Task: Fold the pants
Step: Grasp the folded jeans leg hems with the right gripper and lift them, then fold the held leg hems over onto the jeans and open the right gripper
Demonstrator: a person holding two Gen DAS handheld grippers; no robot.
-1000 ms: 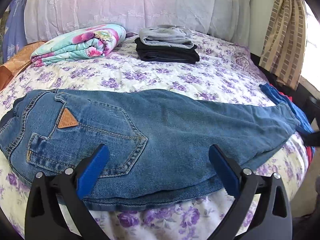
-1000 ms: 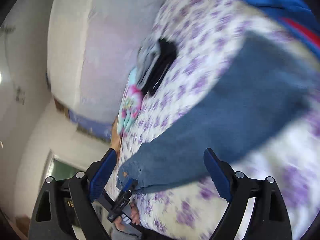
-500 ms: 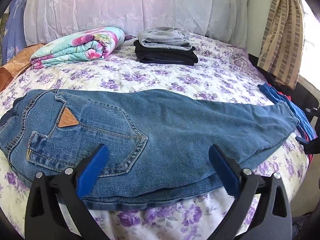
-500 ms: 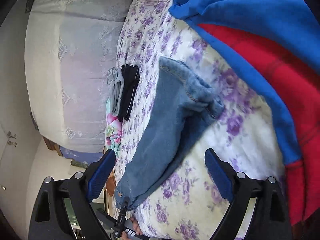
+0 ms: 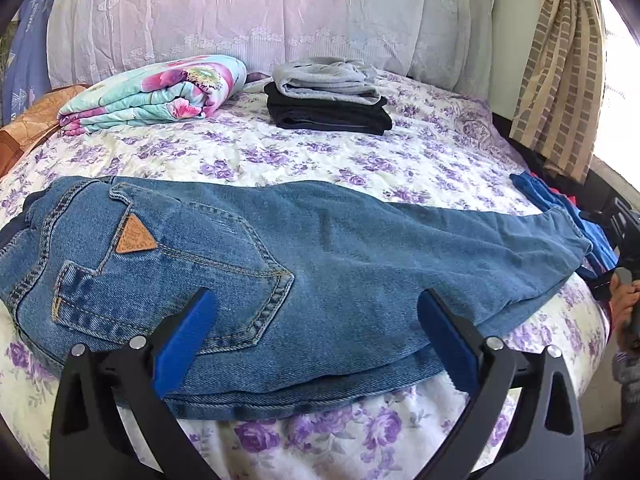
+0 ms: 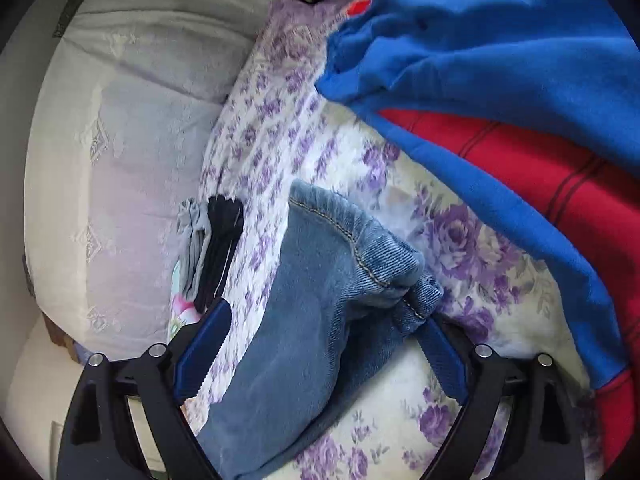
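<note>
Jeans (image 5: 320, 264) are laid out along the near edge of the bed (image 5: 320, 160), already doubled leg over leg, long axis running side to side. Waistband and back pocket point toward the left edge, hems (image 6: 384, 256) toward the right edge, just beside a pile of blue and red clothes (image 6: 520, 80).

My left claw (image 5: 316, 328) hovers over the seat and thigh area, fingers spread wide, holding nothing. My right claw (image 6: 320, 352) is also wide open, straddling the hem end with nothing clamped yet; one finger looks like it's touching the cuff, but I can't say for sure.

What worries me: the hems are bunched and not lined up, so if I pinch here I'll probably catch only the top layer and the bottom leg stays behind when I fold over. Also the near seam sits right at the bed's edge, so any drag could slide the whole thing off. And the blue top is close enough to snag by accident.
</note>
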